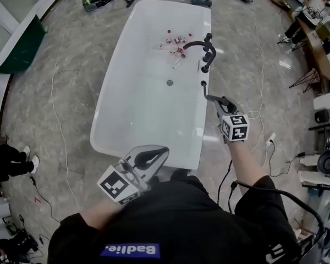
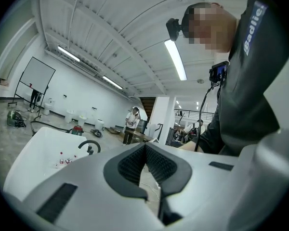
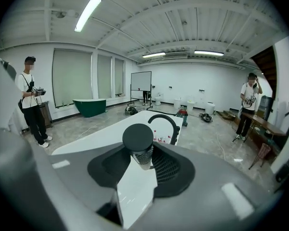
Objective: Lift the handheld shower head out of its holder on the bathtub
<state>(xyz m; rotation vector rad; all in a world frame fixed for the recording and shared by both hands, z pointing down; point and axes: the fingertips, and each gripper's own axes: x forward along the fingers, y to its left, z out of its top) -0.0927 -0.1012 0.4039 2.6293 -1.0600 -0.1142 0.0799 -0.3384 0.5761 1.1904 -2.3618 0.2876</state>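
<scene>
Plainly, the right gripper [image 3: 142, 158] is clenching the shower head [image 3: 137, 137], whose handle is vanishing below its fingers [image 3: 169, 167]; the left gripper [image 2: 145, 150] is sitting closed, empty.

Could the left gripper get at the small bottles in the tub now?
Probably not without a long lean: the left gripper, jaws shut, sits at the near end of the bathtub; the bottles lie at its far end. Nothing blocks the way.
</scene>
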